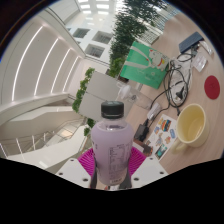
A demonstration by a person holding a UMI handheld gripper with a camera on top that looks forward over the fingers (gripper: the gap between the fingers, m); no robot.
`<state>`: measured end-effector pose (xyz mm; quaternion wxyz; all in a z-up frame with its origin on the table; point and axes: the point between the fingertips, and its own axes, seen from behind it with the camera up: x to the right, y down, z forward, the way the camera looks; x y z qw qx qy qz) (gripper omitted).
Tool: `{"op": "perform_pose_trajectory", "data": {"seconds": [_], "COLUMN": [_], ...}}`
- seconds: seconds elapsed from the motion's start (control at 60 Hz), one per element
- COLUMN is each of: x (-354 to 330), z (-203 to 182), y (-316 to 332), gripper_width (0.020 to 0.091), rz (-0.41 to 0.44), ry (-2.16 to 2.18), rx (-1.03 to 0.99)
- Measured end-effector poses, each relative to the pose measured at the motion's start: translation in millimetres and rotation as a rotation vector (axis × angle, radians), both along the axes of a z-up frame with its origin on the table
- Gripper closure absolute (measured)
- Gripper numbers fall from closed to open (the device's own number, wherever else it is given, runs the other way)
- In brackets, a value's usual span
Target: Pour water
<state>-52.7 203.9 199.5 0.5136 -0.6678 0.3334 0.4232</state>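
A clear plastic water bottle [111, 145] with a black cap and a pale label stands between my fingers, lifted and tilted with the whole view. My gripper [111, 165] is shut on the bottle, and both magenta pads [91, 160] press against its sides. Beyond and to the right of the bottle, a yellow cup [190, 122] sits on the white table [205, 95]. The lower part of the bottle is hidden behind the fingers.
On the table lie black cables [178, 82], a round red and white object [211, 87], a green mat [145, 57] and small items near the bottle. Green plants [125, 30] and white railings [45, 55] stand behind.
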Motion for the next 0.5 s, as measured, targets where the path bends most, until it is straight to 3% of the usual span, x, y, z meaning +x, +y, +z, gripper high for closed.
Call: {"op": "perform_pose_trajectory", "data": {"seconds": [0.1,0.183,0.267,0.283,0.35,0.367,0.4,0.45,0.467,0.483,0.5], "x": [20,39,54,39,44,63,45,46,68,47,46], "z": [-17,-25,-22,-23,-34,-32,-27,-24,-26,-20,-19], "y": [12,9,-1,5,2,-13,0,-5,-19,-3,-5], "gripper_width": [0.0711,0.0732,0.0710,0.0711,0.0712,0.0710,0.0712,0.0712,0.0710,0.0709,0.0710], "rz": [-0.001,0.055,0.064,0.015,0.013,0.053,0.000,0.004,0.059,0.004,0.006], "ry": [0.382,0.724,0.956,0.962,1.017,1.063,1.072,1.110,1.136,1.131,1.135], "rx": [-0.036,-0.032,-0.030,-0.051,-0.054,-0.042,-0.059,-0.048,-0.022,-0.046,-0.044]}}
